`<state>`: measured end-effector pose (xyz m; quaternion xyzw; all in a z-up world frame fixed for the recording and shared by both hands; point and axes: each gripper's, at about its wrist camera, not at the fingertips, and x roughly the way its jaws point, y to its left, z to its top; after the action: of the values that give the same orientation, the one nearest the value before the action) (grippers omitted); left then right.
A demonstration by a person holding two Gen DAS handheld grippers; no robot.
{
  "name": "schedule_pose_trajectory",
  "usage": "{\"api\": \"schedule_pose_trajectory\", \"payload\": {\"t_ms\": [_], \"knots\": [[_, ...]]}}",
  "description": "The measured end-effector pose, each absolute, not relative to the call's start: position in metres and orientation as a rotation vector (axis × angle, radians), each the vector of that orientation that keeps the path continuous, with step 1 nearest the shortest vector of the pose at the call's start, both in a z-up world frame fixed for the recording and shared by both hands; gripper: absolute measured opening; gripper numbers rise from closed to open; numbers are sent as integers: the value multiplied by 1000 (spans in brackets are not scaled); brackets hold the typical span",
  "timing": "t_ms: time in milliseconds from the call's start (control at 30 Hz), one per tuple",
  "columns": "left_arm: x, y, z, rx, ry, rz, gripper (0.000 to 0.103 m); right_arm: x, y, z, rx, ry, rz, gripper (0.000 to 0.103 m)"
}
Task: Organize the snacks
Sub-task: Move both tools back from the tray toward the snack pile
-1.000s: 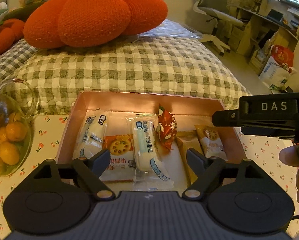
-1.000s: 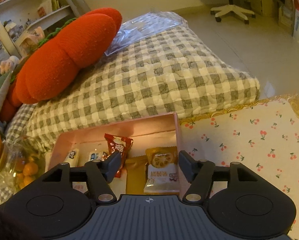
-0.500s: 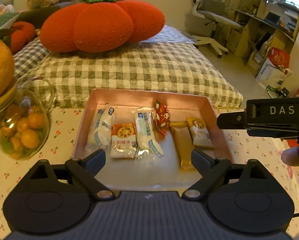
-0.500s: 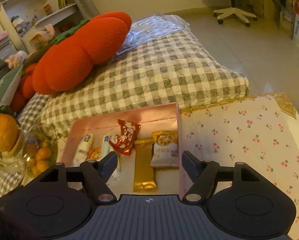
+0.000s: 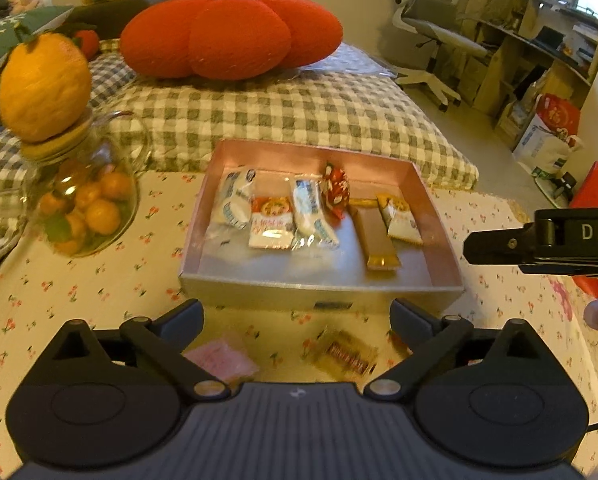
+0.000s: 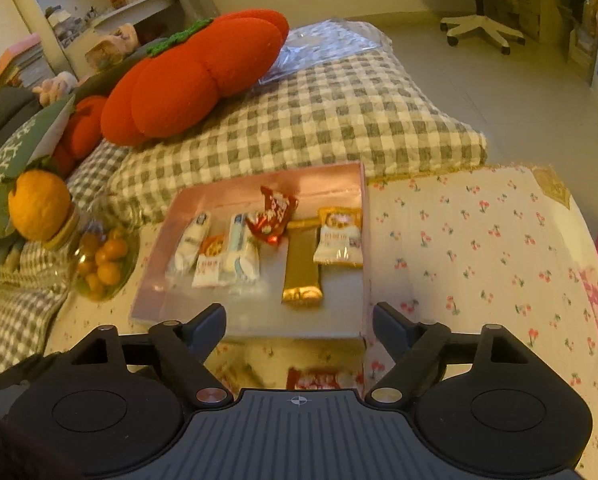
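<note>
Pink box at table's far edge, against checked cushion. Inside, gold bar lies lengthwise, near-to-far. Left gripper and right gripper: jaws just widened, spread apart, nothing between. Loose wrapped snack lies on cloth before box.

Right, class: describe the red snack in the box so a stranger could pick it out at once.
Find the pink box on the cherry-print tablecloth, in front of the checked cushion. Six snacks lie inside, towards its far wall. The red snack sits in the middle of that row, between a white pack and a gold bar; it alone is red and crinkled, with white print.
</note>
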<state>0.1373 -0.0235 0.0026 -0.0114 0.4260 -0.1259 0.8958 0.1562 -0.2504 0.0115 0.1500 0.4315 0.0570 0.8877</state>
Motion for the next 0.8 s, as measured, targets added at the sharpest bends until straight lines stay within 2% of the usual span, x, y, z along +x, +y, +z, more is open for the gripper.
{"api": "schedule_pose_trajectory", "payload": {"t_ms": [600, 800], "knots": [[86, 19, -22, -12, 901, -222, 102, 96, -244, -29, 351, 930, 138, 83], [76, 35, -24, -16, 897, -217, 102, 78, -235, -42, 275, 940, 156, 83]]}}
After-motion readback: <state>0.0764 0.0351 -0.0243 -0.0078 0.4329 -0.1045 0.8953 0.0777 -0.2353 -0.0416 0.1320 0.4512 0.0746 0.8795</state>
